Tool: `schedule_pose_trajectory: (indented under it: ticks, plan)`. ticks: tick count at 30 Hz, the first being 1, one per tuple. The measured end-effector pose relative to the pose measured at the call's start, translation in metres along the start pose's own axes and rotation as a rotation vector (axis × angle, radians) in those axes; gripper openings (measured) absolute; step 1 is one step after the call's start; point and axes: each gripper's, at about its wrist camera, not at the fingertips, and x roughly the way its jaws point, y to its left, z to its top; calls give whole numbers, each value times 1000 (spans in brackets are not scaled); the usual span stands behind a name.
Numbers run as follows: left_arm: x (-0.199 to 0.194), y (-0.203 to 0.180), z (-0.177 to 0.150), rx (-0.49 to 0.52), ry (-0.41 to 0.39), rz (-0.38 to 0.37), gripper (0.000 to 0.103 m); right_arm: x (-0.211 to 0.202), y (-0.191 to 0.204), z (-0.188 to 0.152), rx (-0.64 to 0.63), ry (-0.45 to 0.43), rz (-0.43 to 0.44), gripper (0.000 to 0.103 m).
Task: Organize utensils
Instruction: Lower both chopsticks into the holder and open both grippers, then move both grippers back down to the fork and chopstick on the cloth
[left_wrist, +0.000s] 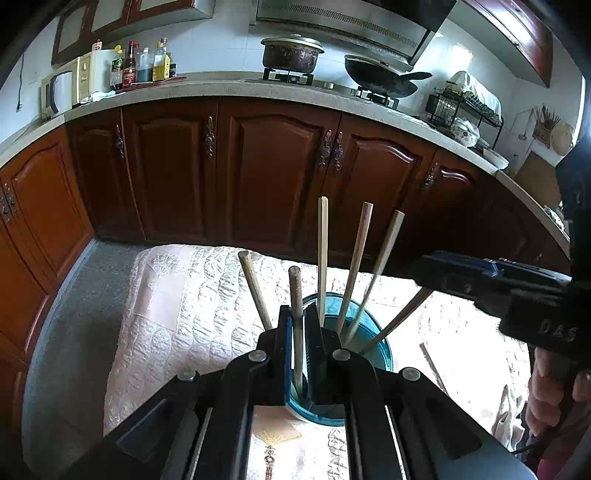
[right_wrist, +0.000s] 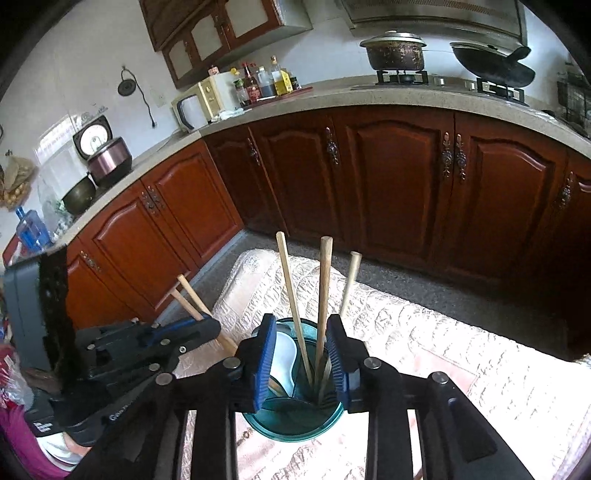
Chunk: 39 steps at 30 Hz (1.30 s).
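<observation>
A teal see-through cup (left_wrist: 375, 341) stands on a quilted cloth, with several wooden chopsticks (left_wrist: 356, 258) leaning in it. My left gripper (left_wrist: 297, 314) is shut on one chopstick (left_wrist: 295, 284) right over the cup's near rim; another stick (left_wrist: 251, 280) slants just left of its fingers. In the right wrist view, my right gripper (right_wrist: 301, 323) straddles the cup (right_wrist: 295, 428) with its jaws apart. Two chopsticks (right_wrist: 324, 280) stand between the pads without touching them. A white spoon-like piece (right_wrist: 282, 354) lies inside the cup. The left gripper (right_wrist: 207, 328) shows at the left, the right gripper (left_wrist: 428, 271) at the right.
The quilted white cloth (left_wrist: 177, 295) covers the table; its far edge drops to a grey floor (left_wrist: 74, 302). Dark wooden cabinets (left_wrist: 273, 170) run behind, under a counter with a pot (left_wrist: 291, 53), a wok (left_wrist: 380, 77) and bottles. A person's hand (left_wrist: 546, 387) holds the right tool.
</observation>
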Motion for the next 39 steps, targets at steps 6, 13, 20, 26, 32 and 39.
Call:
schedule_pose_trajectory:
  ticks: [6,13,20,26,32,39]
  plan:
    - [-7,3,-2,-23,-12,-8,51,-18,-3,-7,20,-39,-1,46]
    - [-17,1,-3,-19,-24,2,51,-34,-3,-21,26,-56,-30,49]
    - [-37,-7,-10,10,-71,14,61,-51,-5,-46,56,-89,-46,63]
    - [-50,-21,-24,41,-91,16,63,-66,-16,-75,85,-92,-109,70]
    - [-55,-36,-42,71,-82,4,63,-77,-36,-106,131,-50,-168,72]
    - [-49,-49,-67,78,-35,-21,63,-85,-63,-150,205,9,-222,72]
